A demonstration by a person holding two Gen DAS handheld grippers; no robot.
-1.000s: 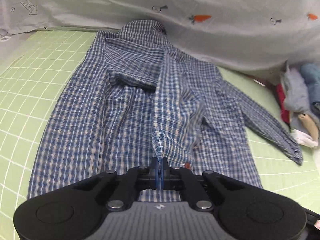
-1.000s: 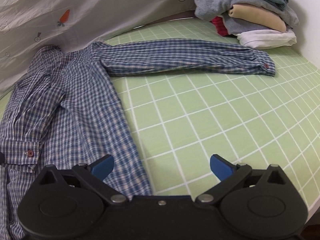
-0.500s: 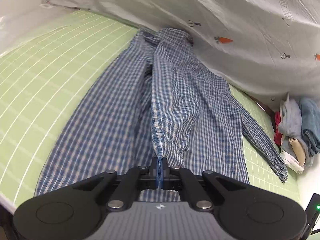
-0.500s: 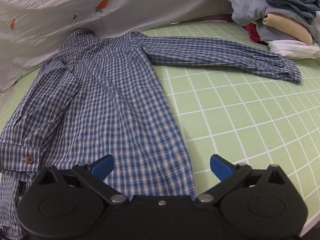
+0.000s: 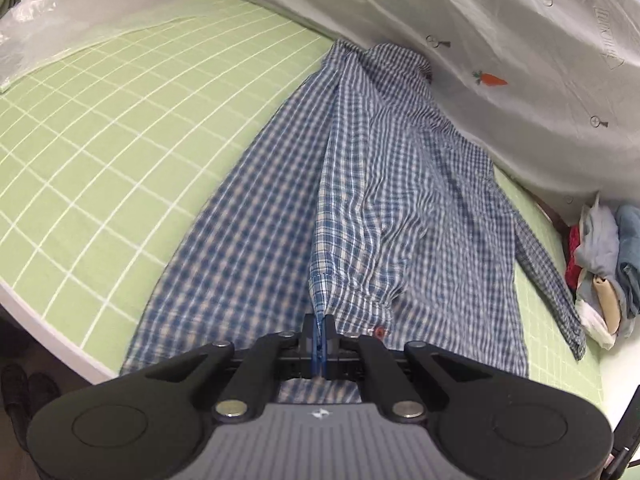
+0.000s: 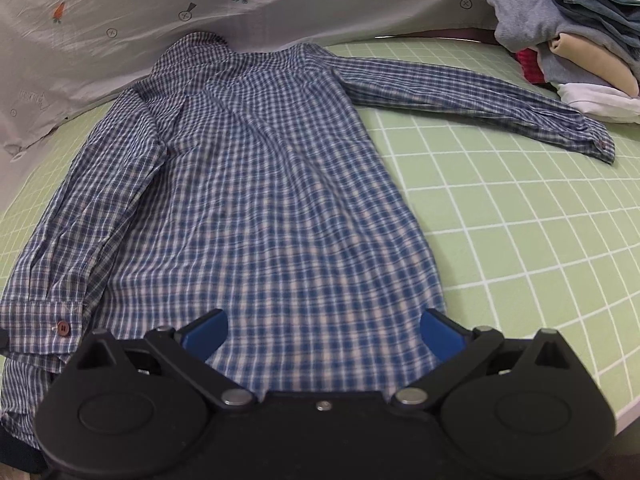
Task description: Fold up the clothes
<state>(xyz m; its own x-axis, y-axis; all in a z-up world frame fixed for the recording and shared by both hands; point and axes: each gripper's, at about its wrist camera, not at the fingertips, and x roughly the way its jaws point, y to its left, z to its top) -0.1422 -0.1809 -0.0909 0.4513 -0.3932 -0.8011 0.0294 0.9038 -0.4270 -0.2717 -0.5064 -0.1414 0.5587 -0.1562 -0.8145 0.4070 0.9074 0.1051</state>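
Blue-and-white checked cotton shirt point(image 6: 272, 200) is lying spread on the green grid mat point(image 6: 520, 208), collar point(image 6: 200, 42) up against the white carrot-print sheet point(image 6: 120, 12) at the far edge. Left gripper point(image 5: 319, 336) is pinching the cuff point(image 5: 352, 292) of one sleeve, jaws fully together on the fabric, a red-brown button point(image 5: 379, 333) sitting just beside the fingers. That sleeve point(image 5: 344, 200) is being held stretched along the shirt body, running from the shoulder near the collar down to the pinch. Right gripper point(image 6: 322, 330) is hovering over the lower hem area of the shirt, blue pads point(image 6: 206, 330) standing wide apart, nothing between them but the shirt surface underneath; cannot tell if they are touching the cloth. Other sleeve point(image 6: 472, 100) is lying straight out to the side on the mat, its cuff ending near a pile of folded clothes point(image 6: 568, 32) stacked in the corner. From the right wrist view the held sleeve is lying folded along the shirt's side edge, button showing at the cuff point(image 6: 62, 327). Crumpled clear plastic point(image 5: 24, 36) is sitting at the mat's far corner. Dark slippers point(image 5: 28, 392) are showing on the floor below the table edge.
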